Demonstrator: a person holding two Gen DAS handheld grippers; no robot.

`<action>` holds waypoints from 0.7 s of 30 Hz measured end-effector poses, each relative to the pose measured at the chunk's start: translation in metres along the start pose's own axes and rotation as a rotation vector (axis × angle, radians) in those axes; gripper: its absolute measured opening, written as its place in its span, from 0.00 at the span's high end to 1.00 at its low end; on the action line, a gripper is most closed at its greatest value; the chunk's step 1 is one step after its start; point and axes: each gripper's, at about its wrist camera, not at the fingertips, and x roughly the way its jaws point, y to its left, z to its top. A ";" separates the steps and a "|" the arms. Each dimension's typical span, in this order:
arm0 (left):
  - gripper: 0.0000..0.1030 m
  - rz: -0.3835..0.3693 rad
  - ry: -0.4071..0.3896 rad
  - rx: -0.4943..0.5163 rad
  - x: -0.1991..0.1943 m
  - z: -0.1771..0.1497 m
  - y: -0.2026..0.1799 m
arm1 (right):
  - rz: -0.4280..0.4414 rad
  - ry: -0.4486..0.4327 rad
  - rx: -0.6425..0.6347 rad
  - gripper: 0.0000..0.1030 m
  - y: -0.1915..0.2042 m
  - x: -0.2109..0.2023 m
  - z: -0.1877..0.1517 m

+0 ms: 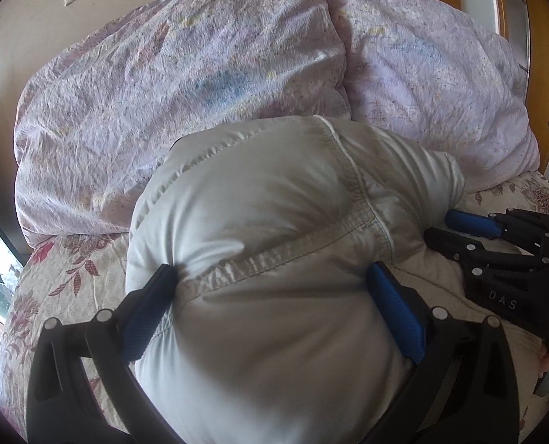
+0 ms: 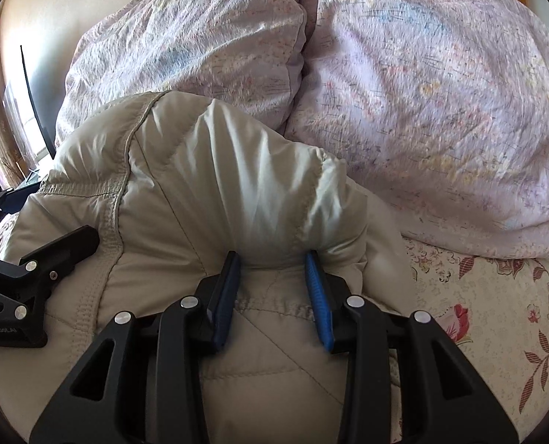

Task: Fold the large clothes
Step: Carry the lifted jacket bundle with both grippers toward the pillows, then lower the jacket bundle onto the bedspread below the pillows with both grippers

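Jacket [image 1: 267,229] lying on bed [image 1: 71,270] | left gripper [image 1: 270,288] fingers squeezing jacket bulk | right gripper [image 2: 272,285] fingers pinching a jacket fold | duvet [image 2: 440,111] sitting behind

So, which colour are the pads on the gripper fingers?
Blue, on black fingers. The right wrist view shows it best, on the right gripper squeezing the beige padded jacket.

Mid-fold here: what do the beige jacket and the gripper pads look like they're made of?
Jacket: looks like a thin, smooth synthetic shell with a slight sheen over puffy filling; it balloons between stitched seams and puckers where it is pinched. Whether the fill is down I cannot tell.
Pads: blue, matte, with a fine dotted texture, probably rubber, on black hard-plastic fingers.
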 end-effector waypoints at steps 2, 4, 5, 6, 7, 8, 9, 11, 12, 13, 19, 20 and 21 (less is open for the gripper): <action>0.02 0.006 -0.004 -0.002 0.002 0.000 -0.001 | 0.002 -0.005 0.003 0.63 -0.001 0.002 -0.001; 0.02 0.018 -0.013 -0.004 0.003 -0.001 -0.002 | 0.003 -0.013 0.009 0.63 -0.002 0.003 -0.003; 0.02 0.024 -0.016 -0.005 0.004 -0.001 -0.002 | 0.001 -0.016 0.010 0.63 -0.002 0.004 -0.003; 0.02 0.030 -0.019 -0.004 0.004 -0.001 -0.003 | -0.003 -0.019 0.009 0.63 -0.002 0.004 -0.003; 0.02 0.034 -0.019 -0.002 0.003 -0.001 -0.003 | -0.007 -0.019 0.005 0.63 -0.001 0.003 -0.002; 0.02 0.034 -0.020 0.000 0.002 -0.001 -0.003 | -0.010 -0.015 0.000 0.63 0.000 0.001 -0.001; 0.02 0.036 -0.018 0.007 -0.001 -0.001 -0.002 | -0.016 -0.002 -0.001 0.63 0.001 -0.003 0.002; 0.02 0.036 -0.010 0.025 -0.010 0.001 0.002 | -0.010 0.012 0.020 0.63 0.000 -0.015 0.010; 0.02 0.033 -0.018 0.024 -0.016 0.003 0.005 | 0.003 -0.018 0.040 0.63 -0.005 -0.025 0.015; 0.02 0.044 -0.035 0.018 -0.022 0.006 0.011 | 0.005 -0.047 0.057 0.63 -0.008 -0.031 0.020; 0.02 0.087 -0.016 -0.041 -0.006 0.031 0.031 | -0.050 -0.014 0.047 0.63 -0.016 -0.008 0.036; 0.02 0.074 0.002 -0.055 0.002 0.029 0.032 | -0.061 -0.008 0.037 0.63 -0.015 0.000 0.032; 0.02 0.042 0.011 -0.082 0.008 0.026 0.035 | -0.063 -0.015 0.033 0.63 -0.015 0.003 0.028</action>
